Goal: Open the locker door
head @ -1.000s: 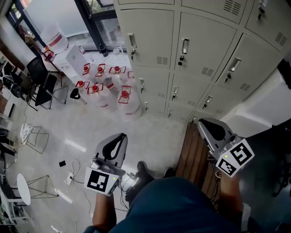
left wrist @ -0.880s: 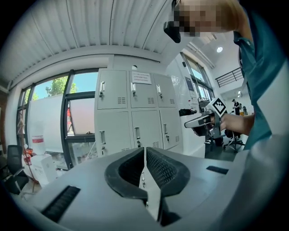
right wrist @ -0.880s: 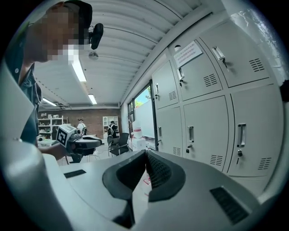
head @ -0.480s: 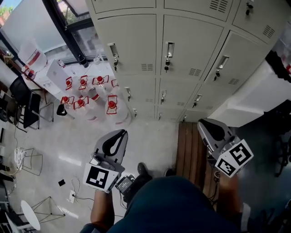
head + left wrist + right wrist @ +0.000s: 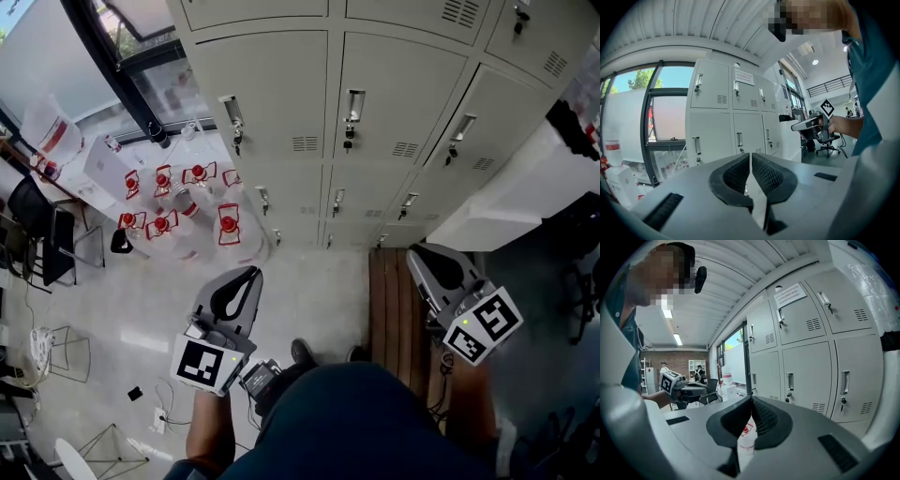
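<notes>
While the locker door (image 5: 398, 98) is seen closed at 12 o'clock, the left gripper (image 5: 247, 279) at 7 o'clock and right gripper (image 5: 422, 257) at 5 o'clock are held well apart from it, jaws pressed together, empty.

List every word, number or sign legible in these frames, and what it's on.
None is legible.
Paper notice on an upper locker door: print too small to read.
Red label on a water jug: too small to read.
Marker cubes: square patterns, no letters.

Pale glossy floor (image 5: 309, 281) — dark-framed window (image 5: 178, 80) top left, black chair (image 5: 42, 239), red-capped water jugs (image 5: 178, 202).
</notes>
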A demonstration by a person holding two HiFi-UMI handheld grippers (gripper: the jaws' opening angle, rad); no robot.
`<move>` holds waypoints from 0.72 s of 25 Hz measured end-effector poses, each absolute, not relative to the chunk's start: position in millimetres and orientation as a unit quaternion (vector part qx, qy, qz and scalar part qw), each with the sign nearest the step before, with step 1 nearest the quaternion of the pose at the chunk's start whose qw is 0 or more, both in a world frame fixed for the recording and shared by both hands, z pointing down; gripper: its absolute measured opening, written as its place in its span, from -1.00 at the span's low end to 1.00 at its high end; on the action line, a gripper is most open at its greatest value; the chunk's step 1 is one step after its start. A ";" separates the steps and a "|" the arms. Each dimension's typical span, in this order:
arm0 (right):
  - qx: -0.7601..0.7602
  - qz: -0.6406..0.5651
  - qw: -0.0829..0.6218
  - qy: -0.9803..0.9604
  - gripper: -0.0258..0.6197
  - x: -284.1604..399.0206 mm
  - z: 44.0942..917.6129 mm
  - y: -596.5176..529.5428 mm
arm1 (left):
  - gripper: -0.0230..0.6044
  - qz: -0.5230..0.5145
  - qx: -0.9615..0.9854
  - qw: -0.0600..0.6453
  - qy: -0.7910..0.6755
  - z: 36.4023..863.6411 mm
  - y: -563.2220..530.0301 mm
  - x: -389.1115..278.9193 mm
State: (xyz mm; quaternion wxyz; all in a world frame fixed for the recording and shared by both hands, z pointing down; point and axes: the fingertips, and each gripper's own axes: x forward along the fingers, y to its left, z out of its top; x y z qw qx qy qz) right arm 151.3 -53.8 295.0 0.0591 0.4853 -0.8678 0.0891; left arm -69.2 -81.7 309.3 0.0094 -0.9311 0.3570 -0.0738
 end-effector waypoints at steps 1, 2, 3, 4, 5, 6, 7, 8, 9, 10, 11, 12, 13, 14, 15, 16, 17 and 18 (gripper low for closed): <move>0.488 0.090 0.059 -0.866 -0.81 147.8 295.4 -56.1 | -0.83 -0.074 -0.932 0.010 0.354 309.7 -85.6 -72.4; 0.491 0.090 0.059 -0.865 -0.81 144.2 296.2 -58.3 | -0.83 -0.075 -0.934 0.011 0.350 310.1 -89.3 -75.3; 0.493 0.091 0.059 -0.863 -0.81 140.7 297.1 -60.2 | -0.83 -0.075 -0.935 0.012 0.347 310.6 -92.8 -78.0; 0.496 0.091 0.058 -0.862 -0.81 137.3 297.9 -62.0 | -0.83 -0.074 -0.936 0.012 0.343 310.9 -96.1 -80.7; 0.499 0.091 0.058 -0.860 -0.81 134.1 298.4 -63.9 | -0.83 -0.074 -0.938 0.013 0.340 311.1 -99.4 -83.5; 0.502 0.091 0.057 -0.858 -0.81 131.2 298.5 -65.8 | -0.83 -0.074 -0.939 0.013 0.336 311.3 -102.7 -86.3; 0.505 0.090 0.056 -0.856 -0.81 128.6 298.2 -68.0 | -0.83 -0.074 -0.940 0.015 0.333 311.5 -106.4 -89.2; 0.509 0.089 0.056 -0.855 -0.81 126.0 297.6 -70.4 | -0.83 -0.073 -0.941 0.016 0.330 311.6 -110.2 -92.0; 0.512 0.087 0.055 -0.853 -0.81 123.4 297.0 -72.6 | -0.83 -0.072 -0.942 0.017 0.327 311.7 -114.0 -94.5; 0.516 0.085 0.054 -0.851 -0.81 120.6 296.5 -74.5 | -0.83 -0.071 -0.944 0.018 0.323 311.7 -117.3 -96.8; 0.519 0.084 0.053 -0.849 -0.81 117.5 296.2 -75.6 | -0.83 -0.069 -0.945 0.018 0.319 311.8 -119.7 -99.0; 0.522 0.084 0.053 -0.847 -0.81 114.1 296.2 -76.0 | -0.83 -0.069 -0.947 0.018 0.315 312.2 -121.6 -101.6; 0.524 0.084 0.053 -0.846 -0.81 110.5 296.5 -76.1 | -0.83 -0.070 -0.948 0.018 0.311 313.1 -123.5 -104.6; 0.526 0.085 0.054 -0.844 -0.81 107.0 296.9 -76.4 | -0.83 -0.072 -0.948 0.017 0.308 314.7 -126.2 -107.9; 0.527 0.085 0.056 -0.844 -0.81 104.2 297.6 -77.3 | -0.83 -0.075 -0.949 0.016 0.306 317.0 -129.8 -110.7; 0.528 0.086 0.058 -0.843 -0.81 102.5 298.6 -78.9 | -0.83 -0.078 -0.949 0.015 0.305 319.7 -133.9 -112.4; 0.528 0.088 0.061 -0.842 -0.81 102.5 300.0 -80.9 | -0.83 -0.079 -0.949 0.014 0.304 322.5 -137.6 -112.6; 0.529 0.090 0.064 -0.841 -0.81 104.1 302.0 -83.4 | -0.83 -0.079 -0.950 0.012 0.303 325.2 -140.3 -111.6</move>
